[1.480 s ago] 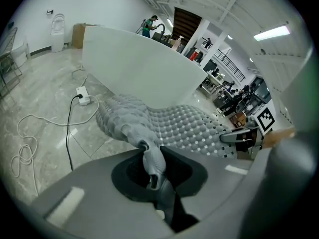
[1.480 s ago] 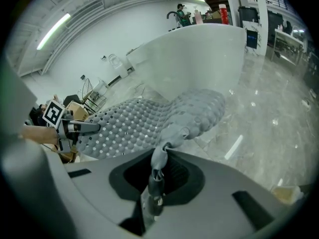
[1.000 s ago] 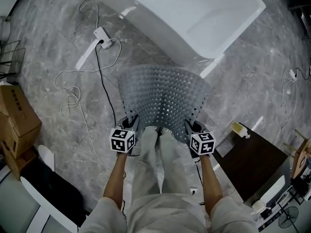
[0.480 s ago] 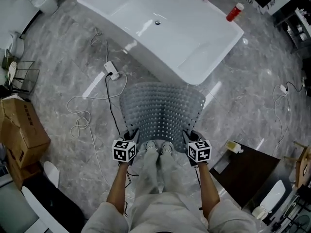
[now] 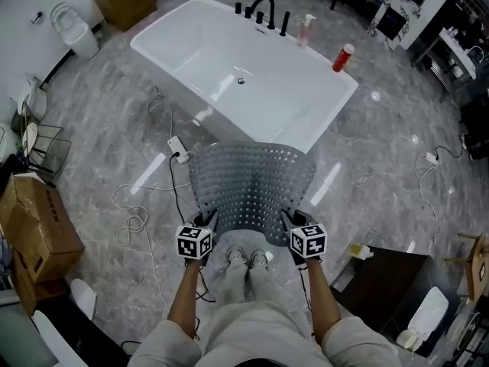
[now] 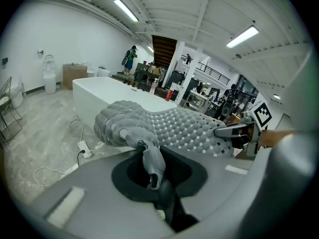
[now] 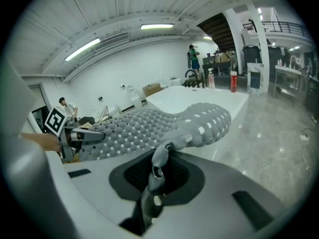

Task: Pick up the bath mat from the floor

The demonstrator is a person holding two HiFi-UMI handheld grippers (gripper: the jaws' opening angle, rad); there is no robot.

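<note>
Two grippers, each w/ jaws clamped shut on a near corner of the grey bath mat (image 5: pixel 252 182): left gripper (image 5: pixel 207 220) on the L corner, right gripper (image 5: pixel 289 220) on the R. The mat is held up above the floor (image 5: pixel 107 121), spread btwn them in front of the person. It sags along the middle, and its far edge curls down just short of the white bathtub (image 5: pixel 229 60). A power strip (image 5: pixel 178 150) w/ cables lies on the floor left of the mat. A red bottle (image 5: pixel 343 57) stands on the tub's rim.
</note>
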